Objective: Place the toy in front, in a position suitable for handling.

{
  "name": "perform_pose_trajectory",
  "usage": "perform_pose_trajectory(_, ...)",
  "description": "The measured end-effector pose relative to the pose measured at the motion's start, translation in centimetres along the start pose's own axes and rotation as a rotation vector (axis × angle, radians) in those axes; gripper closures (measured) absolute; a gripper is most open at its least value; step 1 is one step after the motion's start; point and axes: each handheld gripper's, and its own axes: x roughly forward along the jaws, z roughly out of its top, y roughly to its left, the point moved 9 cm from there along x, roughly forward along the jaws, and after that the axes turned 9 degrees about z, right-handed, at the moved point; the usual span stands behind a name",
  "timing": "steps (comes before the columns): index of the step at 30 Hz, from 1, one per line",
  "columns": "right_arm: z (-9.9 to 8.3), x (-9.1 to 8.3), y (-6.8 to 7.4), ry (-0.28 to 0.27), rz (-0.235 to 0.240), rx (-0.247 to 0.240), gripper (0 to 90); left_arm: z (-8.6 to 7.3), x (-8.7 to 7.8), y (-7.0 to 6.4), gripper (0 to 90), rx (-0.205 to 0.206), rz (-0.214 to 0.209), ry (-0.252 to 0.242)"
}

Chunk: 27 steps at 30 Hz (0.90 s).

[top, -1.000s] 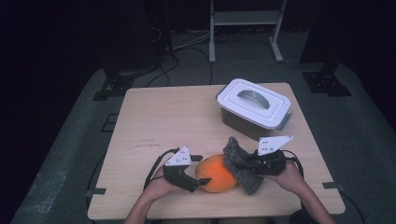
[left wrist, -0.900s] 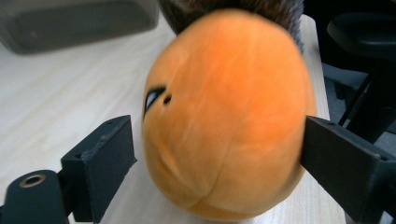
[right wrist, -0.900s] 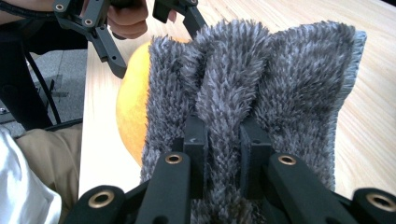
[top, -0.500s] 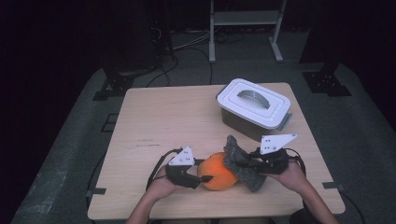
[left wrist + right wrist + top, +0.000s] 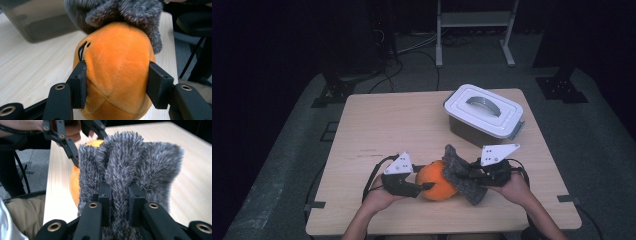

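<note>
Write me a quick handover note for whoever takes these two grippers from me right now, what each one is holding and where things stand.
Left gripper: jaws pressed on either side of the orange plush toy, near the table's front edge.
Right gripper: shut on a fold of the grey fuzzy cloth, which lies against the toy's right side and partly over its top.
White-lidded storage box: at the back right of the table, lid on, untouched by either gripper.
Done: both things gripped, cloth brought onto the toy.
Left: probably finishing the wiping or wrapping of the toy; the cloth covers only part of it so far.
</note>
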Motion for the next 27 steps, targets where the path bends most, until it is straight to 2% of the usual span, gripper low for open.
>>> perform_pose_trajectory(3,0.2,-0.1,-0.3,-0.012,0.002,0.004,75.8,0.3,-0.2,0.1,42.7,0.012,0.019,0.009)
perform_pose_trajectory(7,-1.9,1.0,-1.0,0.029,0.003,0.039,75.8,-0.4,0.3,0.0,41.9,0.025,0.024,0.051)
perform_pose_trajectory(9,-3.2,1.6,-1.1,0.063,0.003,0.054,75.6,-0.6,0.4,0.0,41.9,0.015,0.022,0.043)
perform_pose_trajectory(10,-3.4,1.6,-1.1,0.047,0.01,0.067,75.6,-0.6,0.4,0.0,41.9,0.017,0.025,0.044)
perform_pose_trajectory(12,-2.9,1.2,-1.0,0.032,0.004,0.065,75.6,-0.4,0.3,0.1,41.7,0.02,0.029,0.051)
perform_pose_trajectory(13,-1.8,0.6,-0.8,0.003,0.004,0.05,75.6,-0.3,0.2,0.2,41.7,0.018,0.032,0.054)
perform_pose_trajectory(14,-1.8,0.6,-0.8,0.003,0.004,0.05,75.6,-0.3,0.2,0.3,41.7,0.015,0.034,0.058)
perform_pose_trajectory(17,0.2,0.2,-0.1,-0.036,0.011,0.006,75.5,0.1,0.3,0.3,41.6,0.01,0.035,0.045)
perform_pose_trajectory(18,0.5,0.4,0.1,-0.027,0.015,-0.005,75.5,0.1,0.3,0.2,41.3,0.008,0.033,0.041)
perform_pose_trajectory(19,0.1,1.0,0.0,0.005,0.01,-0.011,75.6,0.1,0.3,0.1,39.9,0.005,0.029,0.039)
perform_pose_trajectory(20,0.1,1.0,0.0,0.005,0.01,-0.011,75.6,0.0,0.5,0.1,39.9,0.011,0.029,0.048)
perform_pose_trajectory(21,-0.4,1.4,-0.1,0.025,0.008,-0.009,75.6,-0.3,0.7,0.0,38.9,0.025,0.034,0.063)
perform_pose_trajectory(22,-1.6,2.0,-0.4,0.047,0.008,0.002,75.6,-0.4,0.8,-0.2,35.0,0.024,0.024,0.052)
perform_pose_trajectory(23,-1.6,2.0,-0.4,0.047,0.008,0.002,75.6,-0.4,0.8,-0.2,35.0,0.02,0.019,0.045)
perform_pose_trajectory(24,-2.2,1.9,-0.7,0.013,0.019,0.035,75.6,-0.4,0.9,-0.2,29.8,0.021,0.014,0.034)
perform_pose_trajectory(27,-2.7,1.6,-1.0,0.013,0.006,0.049,75.6,-0.2,0.9,0.1,20.0,0.002,0.005,-0.001)
